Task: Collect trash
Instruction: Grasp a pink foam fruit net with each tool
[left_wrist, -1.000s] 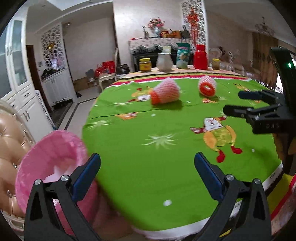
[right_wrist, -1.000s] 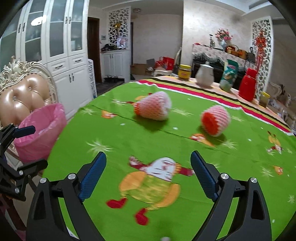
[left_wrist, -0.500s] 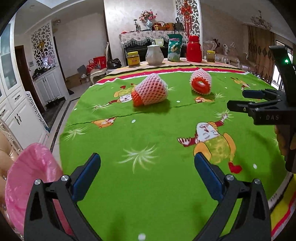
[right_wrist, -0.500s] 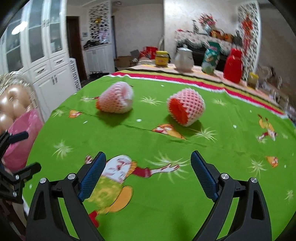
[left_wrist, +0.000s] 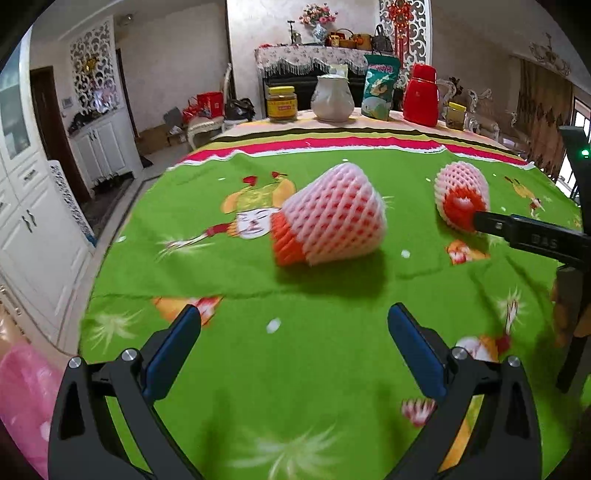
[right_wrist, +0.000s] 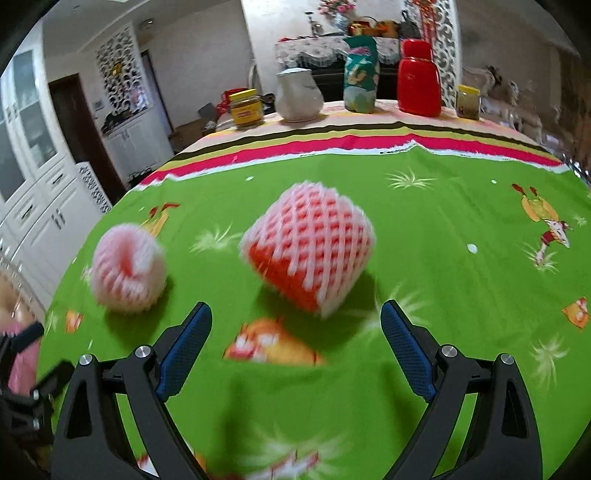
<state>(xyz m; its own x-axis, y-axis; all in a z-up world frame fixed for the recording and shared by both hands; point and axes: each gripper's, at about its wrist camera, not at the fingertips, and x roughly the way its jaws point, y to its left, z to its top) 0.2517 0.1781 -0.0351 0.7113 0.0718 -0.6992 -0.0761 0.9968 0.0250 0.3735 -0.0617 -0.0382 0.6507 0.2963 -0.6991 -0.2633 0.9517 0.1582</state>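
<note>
Two pink-and-white foam fruit nets lie on the green tablecloth (left_wrist: 332, 369). The larger, cone-shaped net (left_wrist: 328, 221) is ahead of my left gripper (left_wrist: 294, 321), which is open and empty. My right gripper (right_wrist: 295, 314) is also open and empty, and the shorter net (right_wrist: 310, 247) lies just beyond its fingertips, slightly blurred. The cone net (right_wrist: 127, 267) appears to the left in the right wrist view. In the left wrist view one finger (left_wrist: 532, 236) of the right gripper reaches in from the right, close to the shorter net (left_wrist: 461, 199). A pink trash bag (left_wrist: 22, 398) sits at the lower left, off the table.
Along the table's far edge stand a yellow-lidded jar (left_wrist: 282, 103), a white jug (left_wrist: 332, 98), a green snack bag (left_wrist: 380, 88), a red flask (left_wrist: 423, 96) and a small jar (left_wrist: 456, 116). White cabinets (left_wrist: 40, 221) line the left wall.
Both grippers have moved forward over the table, so the two nets are much closer. The pink bag has slid to the lower left edge of both views. Both pairs of jaws stayed open.
</note>
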